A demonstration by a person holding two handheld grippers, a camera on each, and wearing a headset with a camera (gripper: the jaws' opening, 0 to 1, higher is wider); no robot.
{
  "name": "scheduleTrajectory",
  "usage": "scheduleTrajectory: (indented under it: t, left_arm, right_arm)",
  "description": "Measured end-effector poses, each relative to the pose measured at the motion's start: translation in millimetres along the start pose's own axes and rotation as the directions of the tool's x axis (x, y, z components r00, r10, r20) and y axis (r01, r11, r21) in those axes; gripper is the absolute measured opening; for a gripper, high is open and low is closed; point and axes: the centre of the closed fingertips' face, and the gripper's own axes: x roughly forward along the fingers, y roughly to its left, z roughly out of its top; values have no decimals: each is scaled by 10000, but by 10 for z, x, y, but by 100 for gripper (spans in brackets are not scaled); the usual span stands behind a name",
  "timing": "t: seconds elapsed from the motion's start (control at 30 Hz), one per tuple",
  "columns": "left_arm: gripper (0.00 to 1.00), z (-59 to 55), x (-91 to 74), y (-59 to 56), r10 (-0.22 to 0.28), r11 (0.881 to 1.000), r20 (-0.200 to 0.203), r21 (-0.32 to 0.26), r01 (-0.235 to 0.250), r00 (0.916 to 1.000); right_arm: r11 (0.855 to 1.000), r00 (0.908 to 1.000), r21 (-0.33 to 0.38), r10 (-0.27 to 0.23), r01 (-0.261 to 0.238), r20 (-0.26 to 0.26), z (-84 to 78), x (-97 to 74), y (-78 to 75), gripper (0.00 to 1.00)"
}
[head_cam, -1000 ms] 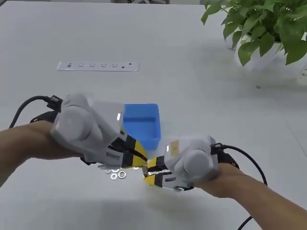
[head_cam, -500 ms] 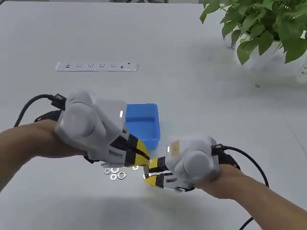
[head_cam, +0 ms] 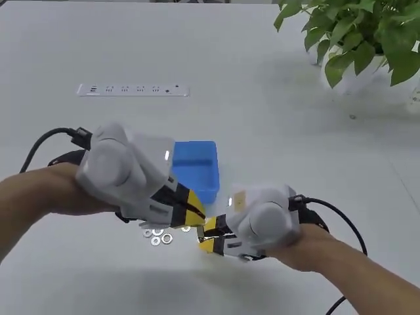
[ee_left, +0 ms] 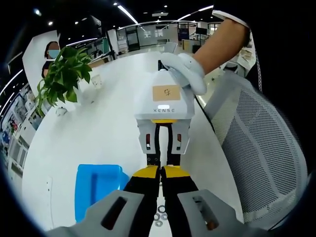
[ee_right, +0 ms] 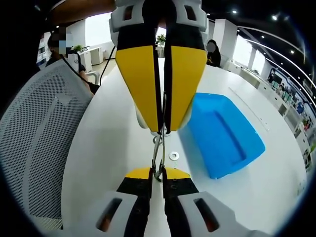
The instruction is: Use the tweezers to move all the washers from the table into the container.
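Thin metal tweezers [ee_right: 159, 148] run between the two grippers, which face each other tip to tip. My left gripper [head_cam: 195, 211] [ee_right: 162, 127] is shut on the far end of the tweezers, and my right gripper [head_cam: 203, 236] [ee_right: 158, 174] is shut on the near end. A few small steel washers [head_cam: 157, 236] [ee_right: 174, 156] [ee_left: 160, 217] lie on the white table just below the left gripper's jaws. The blue container [head_cam: 203, 190] [ee_right: 227, 133] [ee_left: 94, 190] stands just behind the washers and looks empty.
A white power strip [head_cam: 133, 90] lies at the far left of the table. A potted plant [head_cam: 354, 33] [ee_left: 61, 76] stands at the far right. A mesh chair [ee_left: 256, 158] [ee_right: 39, 128] stands at the near edge. Black cables trail from both grippers.
The left gripper has shifted slightly right, toward the right gripper's tips. The right gripper, washers and container stay where they were.
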Motion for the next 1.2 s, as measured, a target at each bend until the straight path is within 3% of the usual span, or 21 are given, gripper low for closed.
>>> scheduleTrajectory:
  t: [0.6, 1.2]
  left_arm:
    - [5, 118, -174, 3, 23, 9999, 66, 161, -24, 10000]
    - [5, 276, -424, 158, 383, 9982, 241, 442, -393, 9990]
  right_arm:
    - [9995, 9996, -208, -215, 219, 191, 174, -104, -54, 9]
    - [9948, 9970, -738, -683, 709, 369, 425, -253, -271, 9]
